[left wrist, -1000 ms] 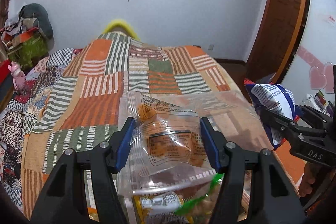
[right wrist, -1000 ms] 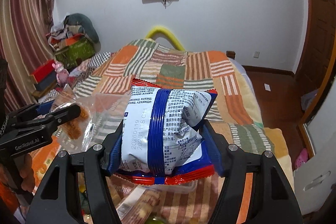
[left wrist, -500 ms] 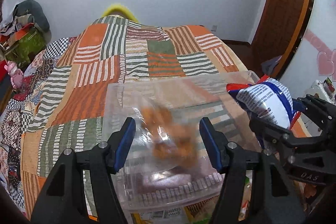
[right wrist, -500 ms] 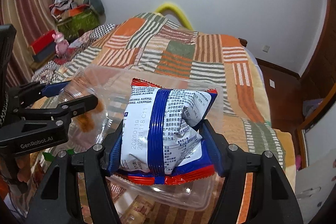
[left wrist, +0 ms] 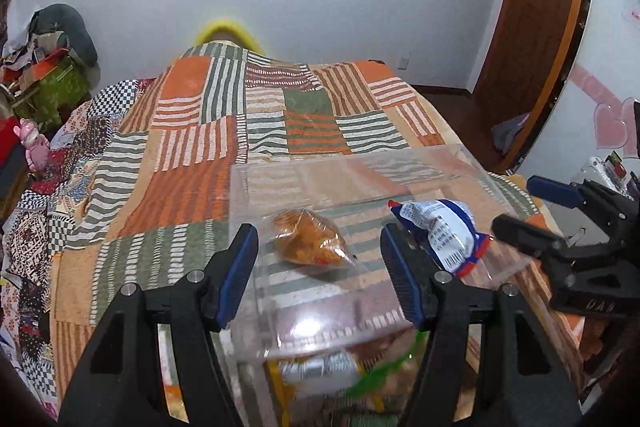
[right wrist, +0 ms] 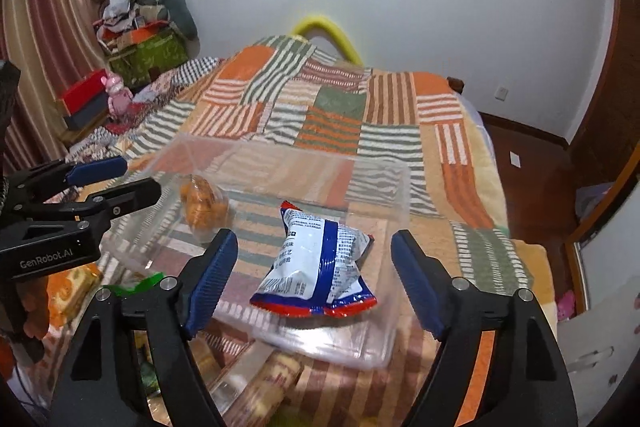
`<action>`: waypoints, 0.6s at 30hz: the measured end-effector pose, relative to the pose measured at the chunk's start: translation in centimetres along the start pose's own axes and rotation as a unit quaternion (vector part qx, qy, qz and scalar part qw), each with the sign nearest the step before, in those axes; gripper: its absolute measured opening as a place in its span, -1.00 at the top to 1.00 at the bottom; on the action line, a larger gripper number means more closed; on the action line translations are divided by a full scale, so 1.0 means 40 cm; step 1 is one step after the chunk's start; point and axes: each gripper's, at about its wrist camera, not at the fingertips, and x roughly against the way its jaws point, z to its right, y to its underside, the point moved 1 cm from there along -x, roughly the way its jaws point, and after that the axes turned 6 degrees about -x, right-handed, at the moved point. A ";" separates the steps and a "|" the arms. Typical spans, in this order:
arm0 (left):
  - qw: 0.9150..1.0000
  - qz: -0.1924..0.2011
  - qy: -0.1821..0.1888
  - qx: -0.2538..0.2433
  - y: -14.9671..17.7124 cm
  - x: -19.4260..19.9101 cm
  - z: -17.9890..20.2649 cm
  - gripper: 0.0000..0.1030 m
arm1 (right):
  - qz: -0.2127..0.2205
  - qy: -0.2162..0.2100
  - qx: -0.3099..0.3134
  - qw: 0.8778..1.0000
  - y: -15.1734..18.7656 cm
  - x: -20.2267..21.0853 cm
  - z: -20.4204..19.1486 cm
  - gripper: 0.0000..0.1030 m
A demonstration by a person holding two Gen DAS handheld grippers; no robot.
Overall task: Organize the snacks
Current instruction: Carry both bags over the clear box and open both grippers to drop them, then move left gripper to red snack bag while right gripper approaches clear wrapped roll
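A clear plastic container rests on the patchwork bedspread. Inside it lie a clear bag of orange snacks and a blue-and-white packet with red ends. My left gripper hovers over the orange bag, its jaws opening, pads clear of the bag. My right gripper hangs above the blue-and-white packet, jaws opening wide, nothing pressed between them. Each gripper shows in the other's view: the right gripper at the right edge, the left gripper at the left edge.
More snack packets lie on the bed just in front of the container. The striped bedspread stretches to a yellow headboard. Boxes and clutter stand at the left; a wooden door is at the right.
Both packets have left the jaws and now lie in the clear container. The right gripper widened markedly, the left a little. The container has come into plain view under both grippers.
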 end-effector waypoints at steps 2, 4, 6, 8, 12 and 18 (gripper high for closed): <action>1.000 0.005 0.004 -0.004 0.010 0.034 -0.001 -0.31 | 0.014 0.002 -0.001 1.000 0.004 0.041 0.002 -0.50; 1.000 0.013 0.010 -0.011 0.027 0.075 0.001 -0.35 | 0.025 0.006 0.002 1.000 0.010 0.076 0.000 -0.51; 1.000 0.018 0.010 -0.014 0.044 0.107 0.003 -0.42 | 0.036 0.010 0.004 0.999 0.020 0.110 0.003 -0.54; 1.000 0.018 0.006 -0.016 0.067 0.140 0.005 -0.50 | 0.049 0.015 0.006 0.999 0.038 0.155 0.006 -0.58; 1.000 0.011 -0.003 -0.020 0.122 0.190 0.018 -0.73 | 0.060 0.020 0.006 0.998 0.069 0.207 0.005 -0.62; 0.999 -0.002 -0.023 -0.036 0.208 0.220 0.049 -0.98 | 0.060 0.032 -0.001 0.998 0.133 0.255 0.018 -0.62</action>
